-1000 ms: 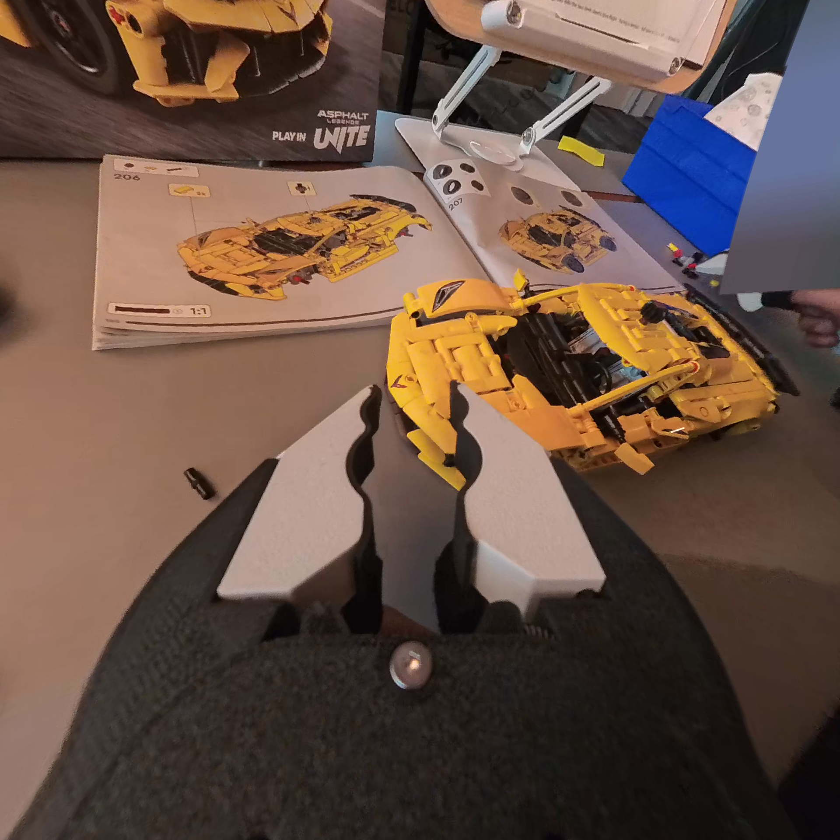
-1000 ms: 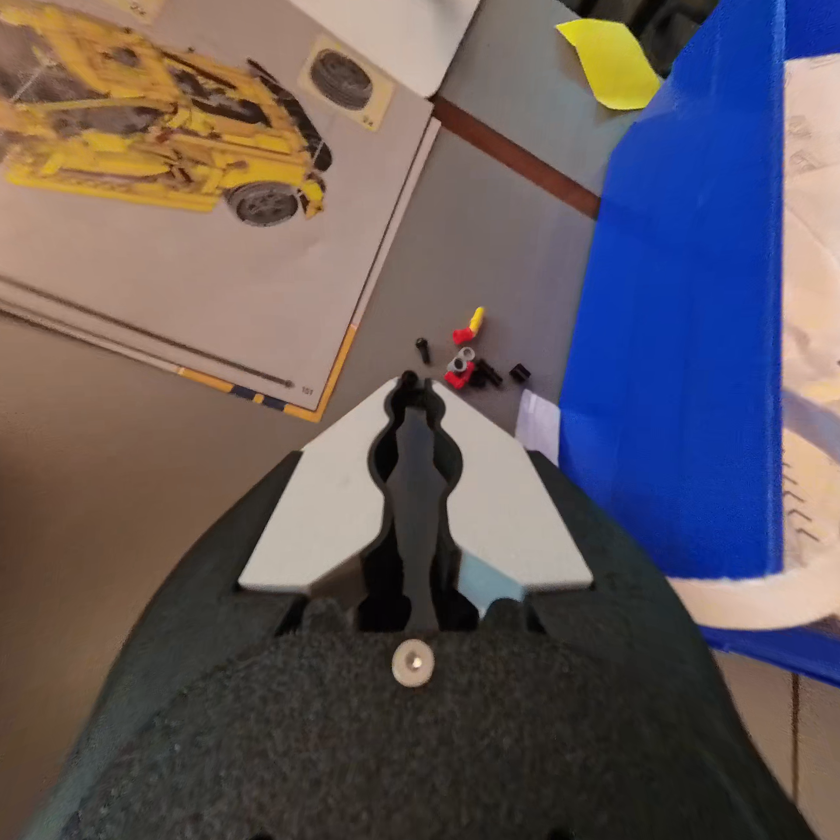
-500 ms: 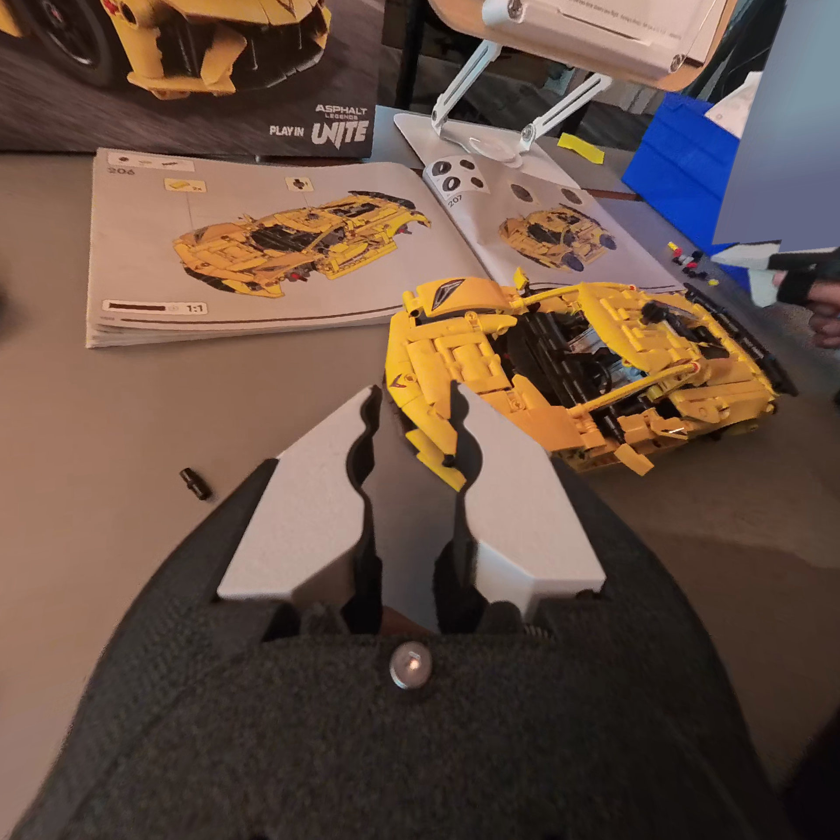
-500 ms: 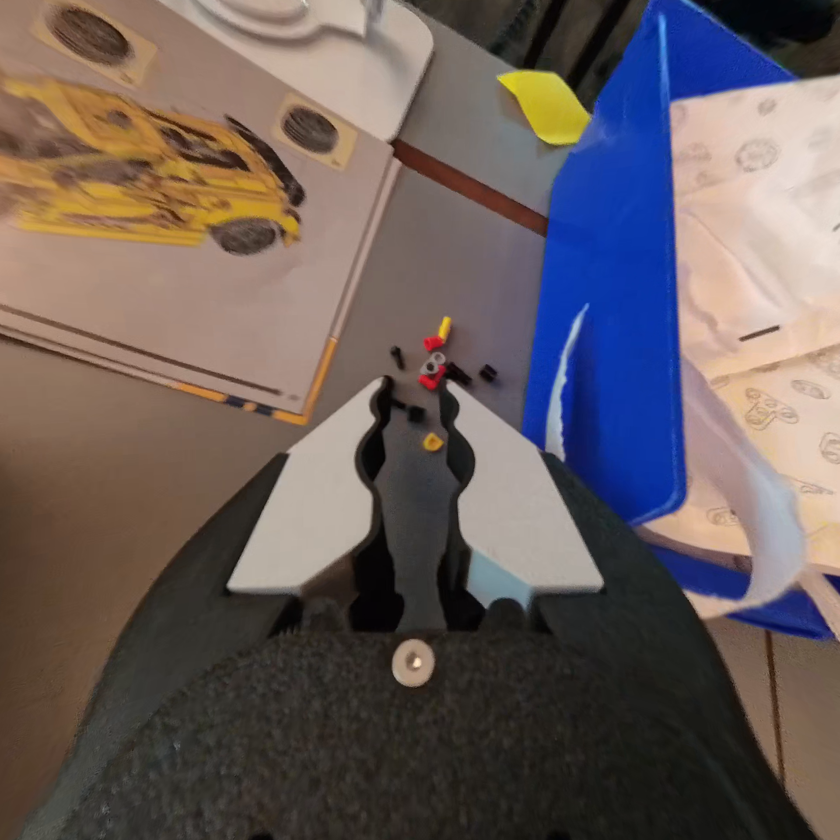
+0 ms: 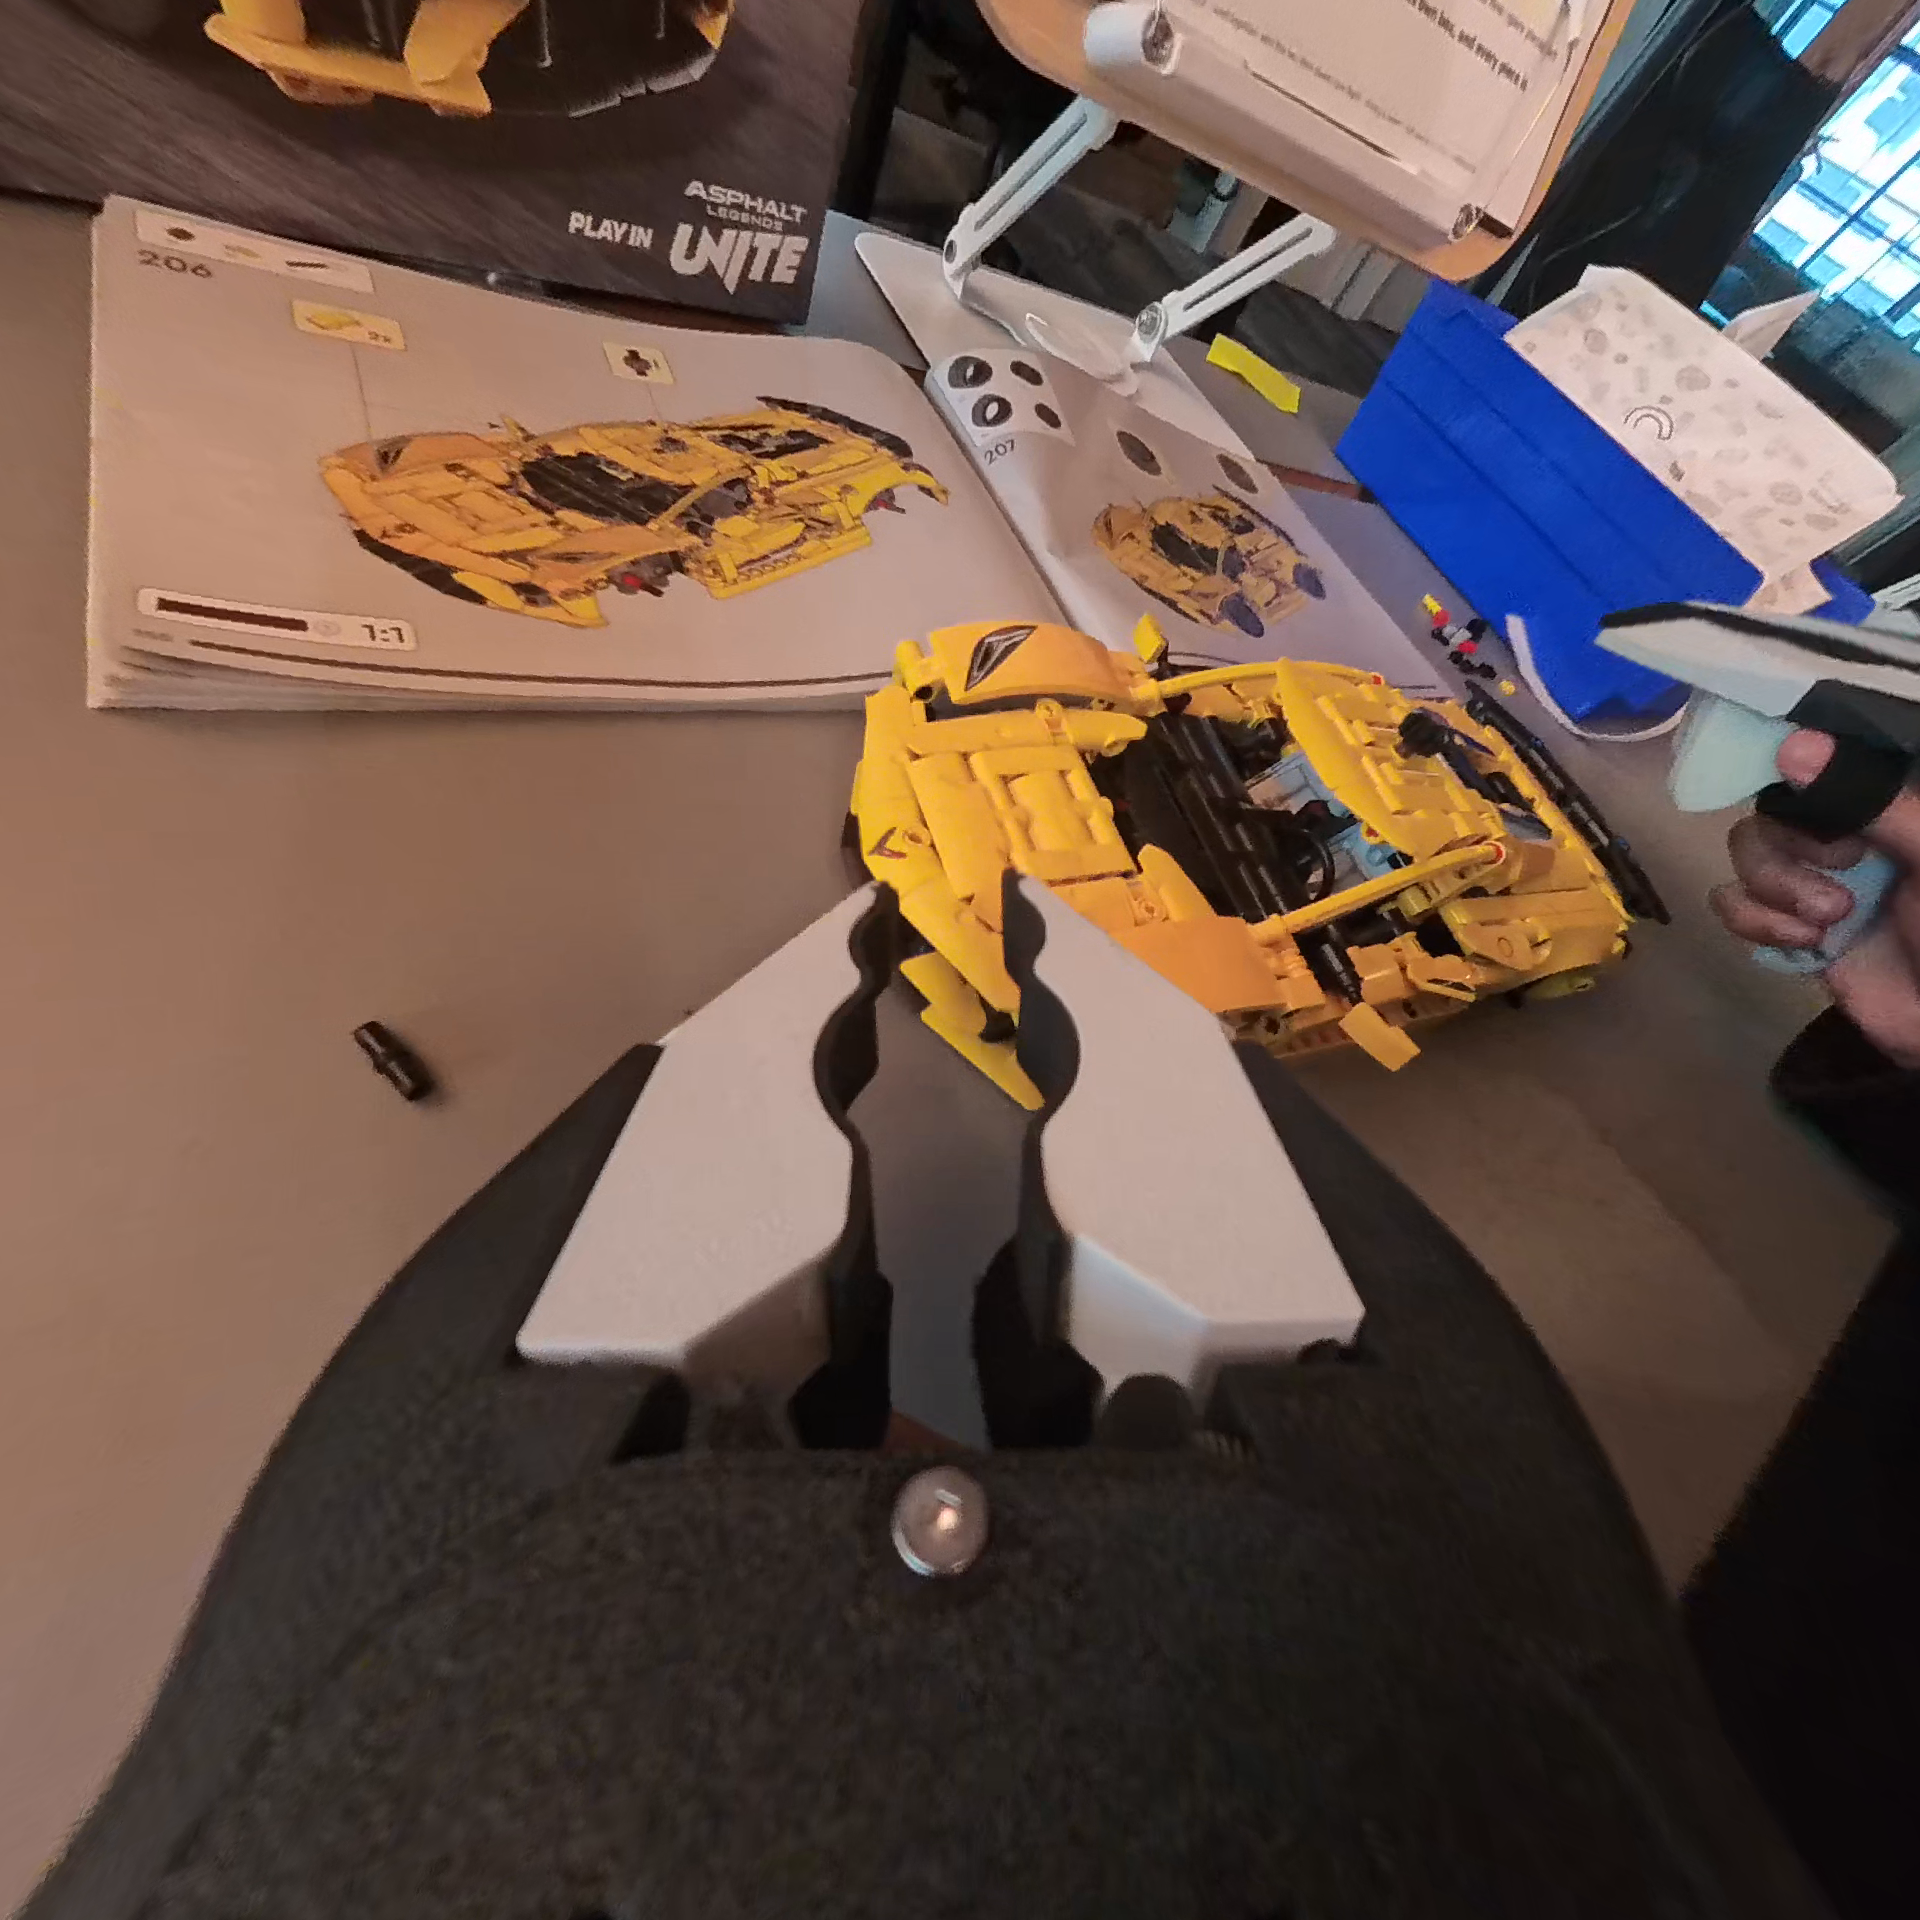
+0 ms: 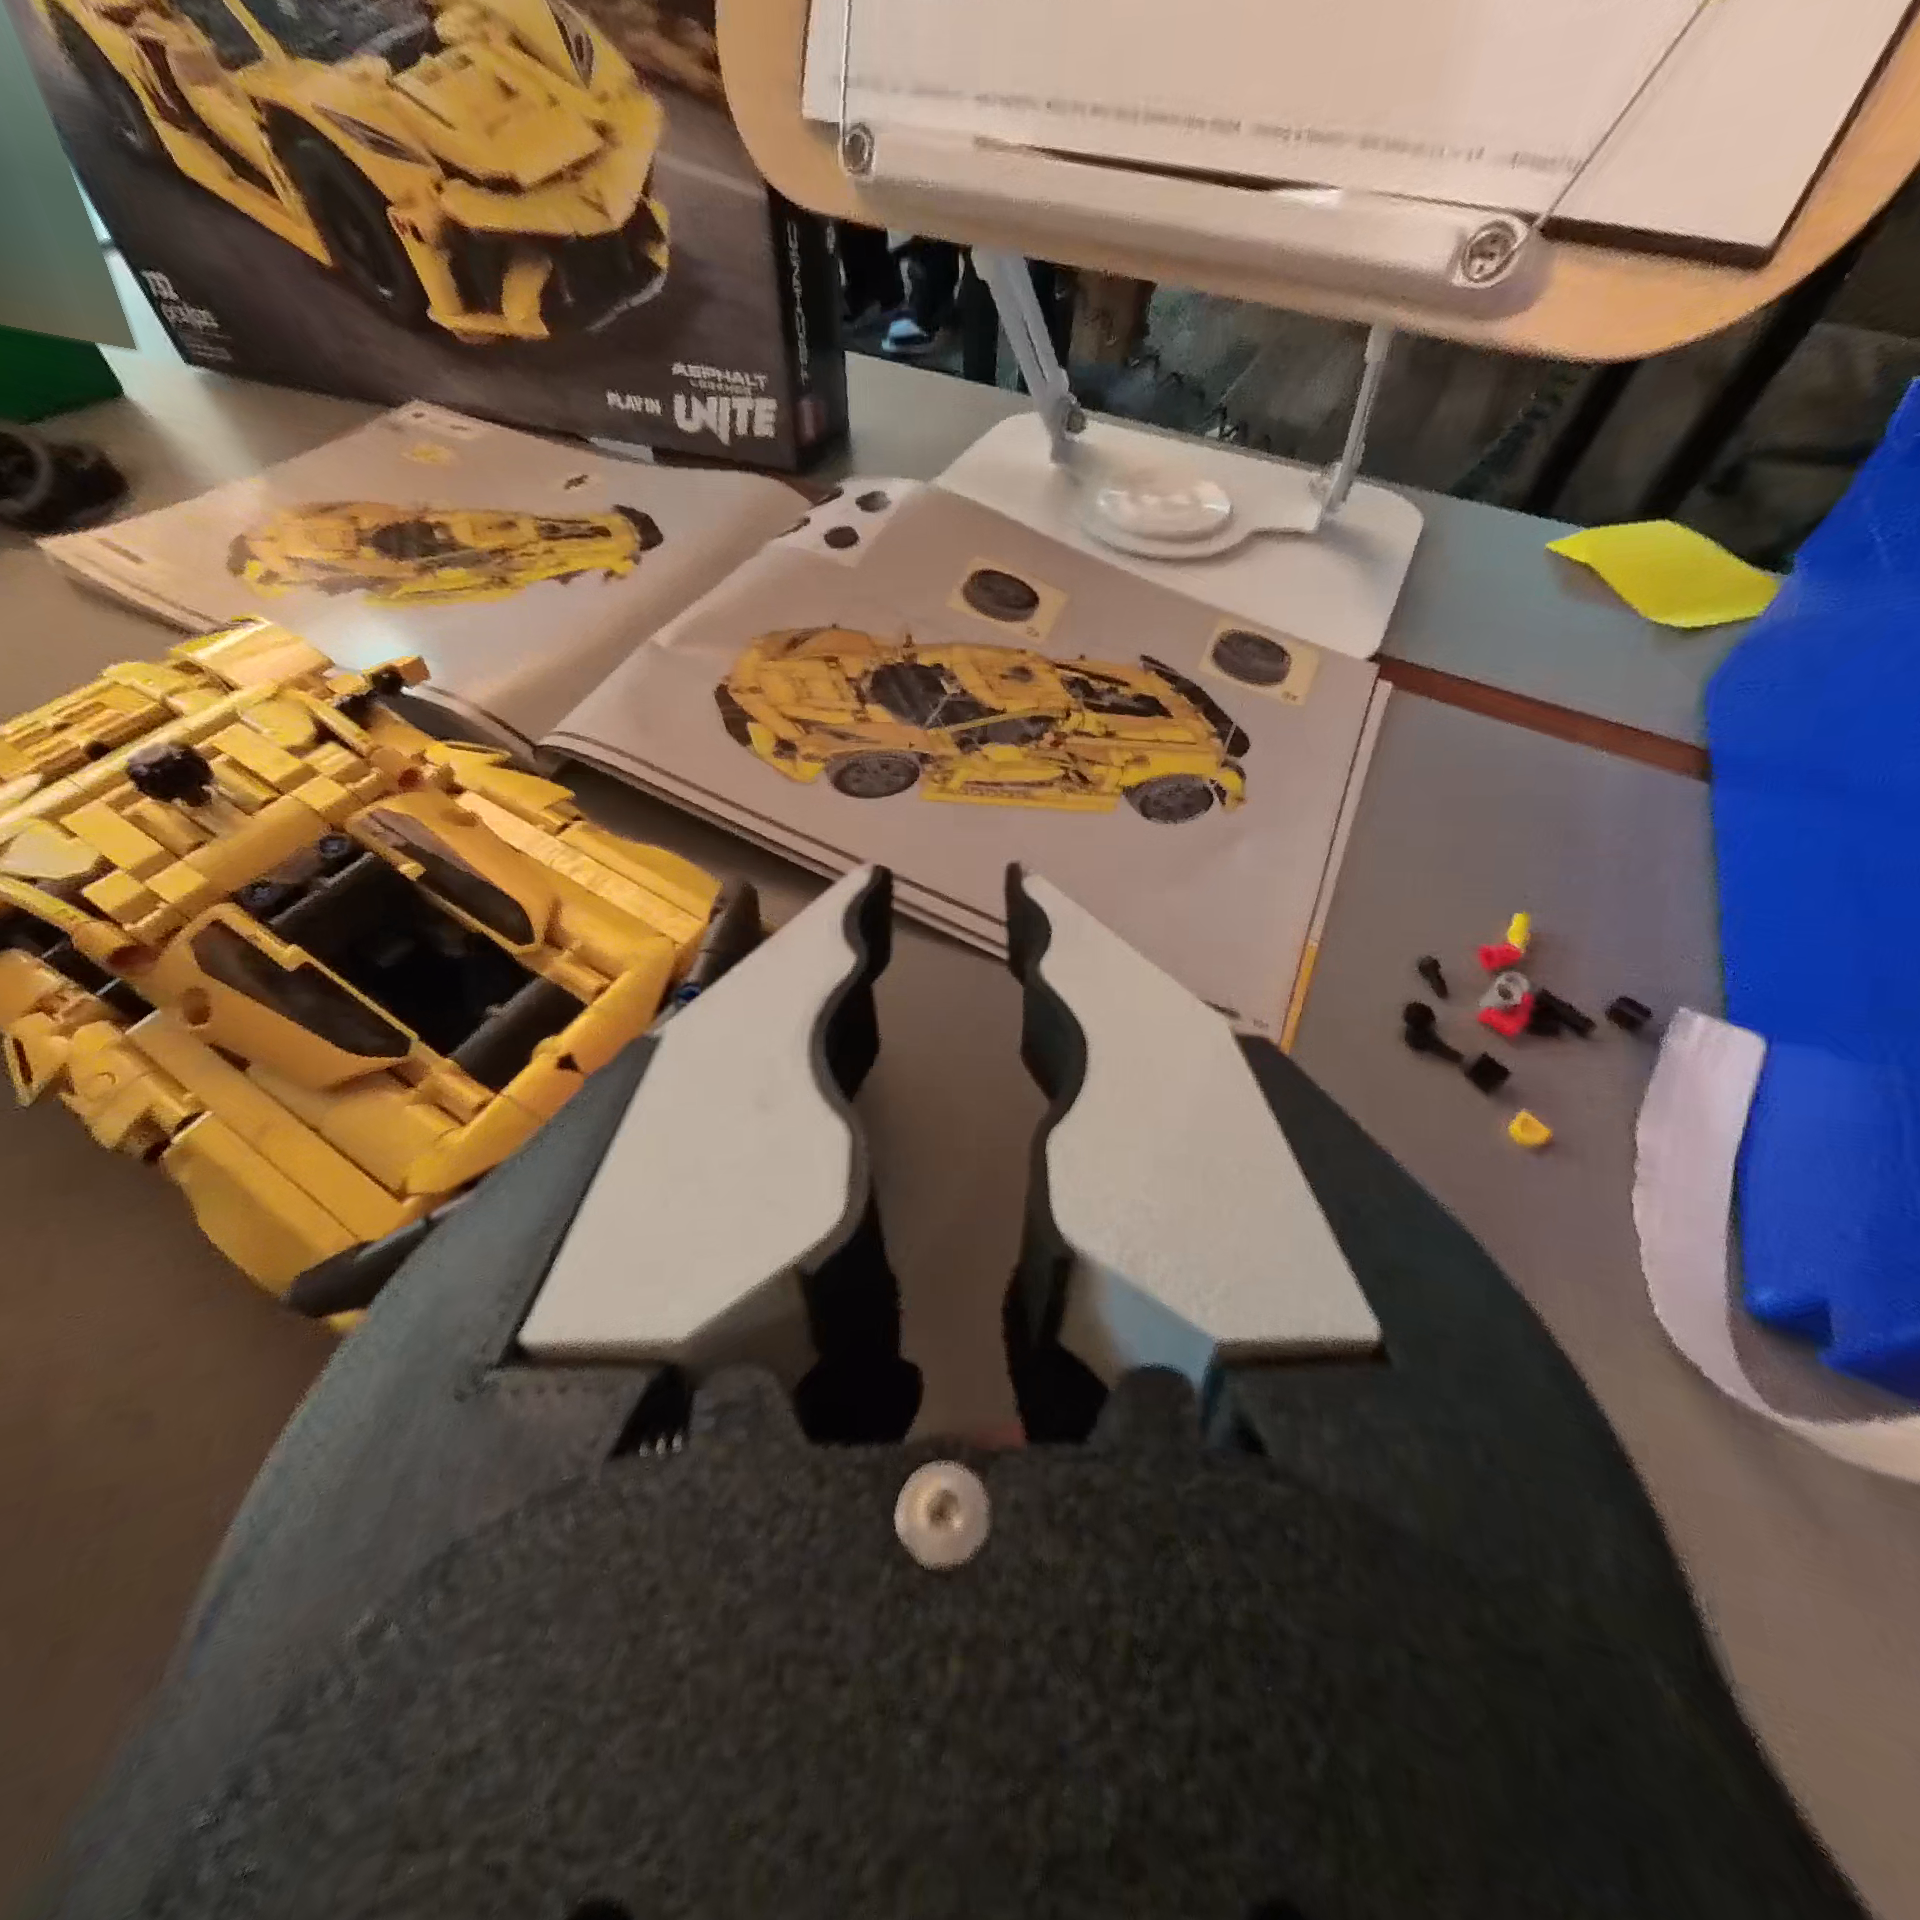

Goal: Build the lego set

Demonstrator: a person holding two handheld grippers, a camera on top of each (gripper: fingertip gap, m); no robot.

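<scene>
Grey-padded fingers (image 5: 748, 1122) of our left gripper (image 5: 943, 904) stand apart with nothing between them, tips just short of the nose of the yellow lego car (image 5: 1226, 831). Bare bench (image 5: 208, 935) lies to the left of them, broken only by one small black pin (image 5: 395, 1060). Our right gripper (image 6: 945, 883) is likewise spread and empty, above a free strip of bench between the car's rear corner (image 6: 312, 935) and the lower edge of the instruction booklet (image 6: 1039, 831). In the left wrist view we see that same gripper (image 5: 1766, 655) at the far right, a hand (image 5: 1829, 894) around its handle.

Right of the booklet's corner, a scatter of small loose pieces (image 6: 1507, 1008), black, red, yellow and grey, lies close against the blue bin (image 6: 1829, 935), with a white strip curling from under the bin's edge. The car sits along the booklet's near edge; whether they touch we cannot tell.

Farther back: the white stand base (image 6: 1299, 520) overlapping the booklet's top edge, a yellow scrap (image 6: 1662, 582) beside it, and the set's box (image 6: 468, 208) upright behind the left page.
</scene>
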